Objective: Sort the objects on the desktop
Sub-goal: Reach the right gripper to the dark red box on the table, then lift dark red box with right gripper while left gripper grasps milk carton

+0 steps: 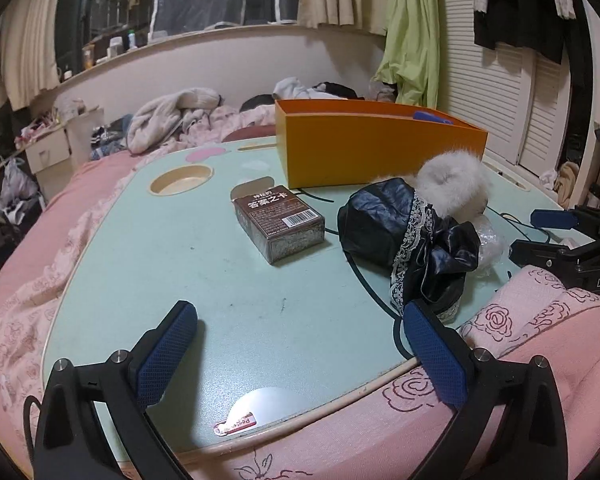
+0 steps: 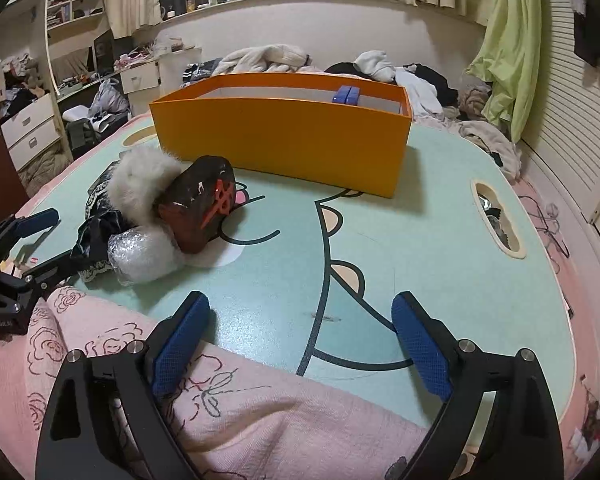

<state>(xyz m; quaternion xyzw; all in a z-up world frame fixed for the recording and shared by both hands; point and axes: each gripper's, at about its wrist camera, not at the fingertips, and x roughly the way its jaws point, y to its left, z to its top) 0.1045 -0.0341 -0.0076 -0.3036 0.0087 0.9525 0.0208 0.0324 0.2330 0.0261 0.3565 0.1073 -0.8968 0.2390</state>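
Note:
An orange box [image 1: 376, 148] stands at the far side of the light green table [image 1: 204, 264]; it also shows in the right wrist view [image 2: 284, 140], with a blue object [image 2: 346, 95] inside. A brown card box [image 1: 280, 224] lies in the middle. A black lace-trimmed cloth with white fur [image 1: 416, 232] lies to its right, and in the right wrist view [image 2: 140, 200] it lies beside a dark brown block [image 2: 200, 208] and a bubble-wrapped bundle [image 2: 144, 258]. My left gripper [image 1: 300, 320] is open and empty above the near table edge. My right gripper [image 2: 300, 312] is open and empty.
The table rests on a bed with pink rose-print bedding [image 1: 540, 320]. A round cup recess [image 1: 180, 180] is at the table's far left, a slot [image 2: 498, 220] at its right. Clothes are piled behind the box [image 2: 380, 64]. Drawers [image 2: 32, 132] stand to the left.

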